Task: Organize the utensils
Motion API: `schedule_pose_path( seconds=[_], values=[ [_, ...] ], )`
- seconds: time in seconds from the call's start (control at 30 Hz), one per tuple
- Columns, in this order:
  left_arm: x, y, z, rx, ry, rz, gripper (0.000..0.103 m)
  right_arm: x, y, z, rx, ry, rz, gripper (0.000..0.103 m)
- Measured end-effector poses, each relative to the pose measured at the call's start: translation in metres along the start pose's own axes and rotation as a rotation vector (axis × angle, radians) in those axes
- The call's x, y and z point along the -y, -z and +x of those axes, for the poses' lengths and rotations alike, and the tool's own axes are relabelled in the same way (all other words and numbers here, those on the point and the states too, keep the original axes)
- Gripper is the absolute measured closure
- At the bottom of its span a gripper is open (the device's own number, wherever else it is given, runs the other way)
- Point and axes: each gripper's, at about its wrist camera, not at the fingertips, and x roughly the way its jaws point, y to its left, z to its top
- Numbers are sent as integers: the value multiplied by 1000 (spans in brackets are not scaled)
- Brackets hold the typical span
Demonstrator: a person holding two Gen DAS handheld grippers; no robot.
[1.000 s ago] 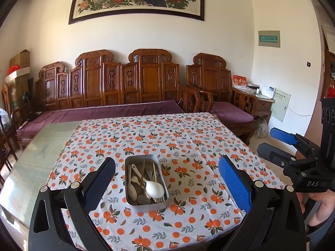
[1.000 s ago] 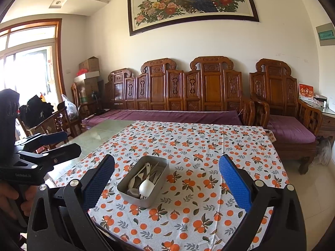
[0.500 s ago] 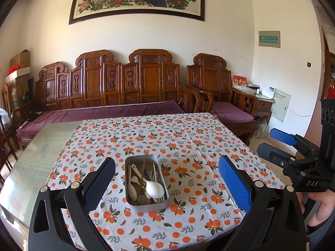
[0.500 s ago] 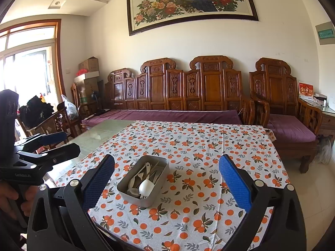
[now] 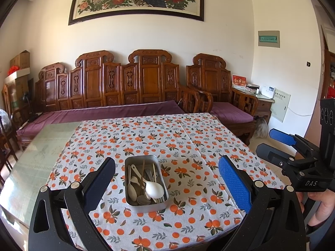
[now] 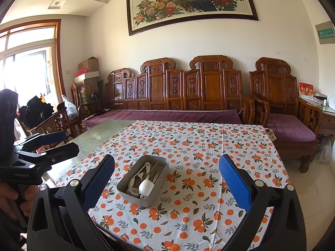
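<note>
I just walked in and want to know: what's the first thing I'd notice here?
Probably the metal tin full of spoons and chopsticks, with a big white spoon on top, sitting alone near the front of the orange-patterned tablecloth. Behind the table a long carved wooden bench lines the wall, under a large peacock painting. Both the left gripper and the right gripper hang open above the table, holding nothing.

A long wooden sofa with purple cushions stands against a white wall. Sun shines through the window.
</note>
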Motion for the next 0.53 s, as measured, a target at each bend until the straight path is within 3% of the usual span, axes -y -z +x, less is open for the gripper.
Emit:
schedule_pose_path(
  seconds=[0.53],
  values=[
    [-1,0,-2,-1,6,-6,8,0,0,0,-1,-1,1,3]
  ],
)
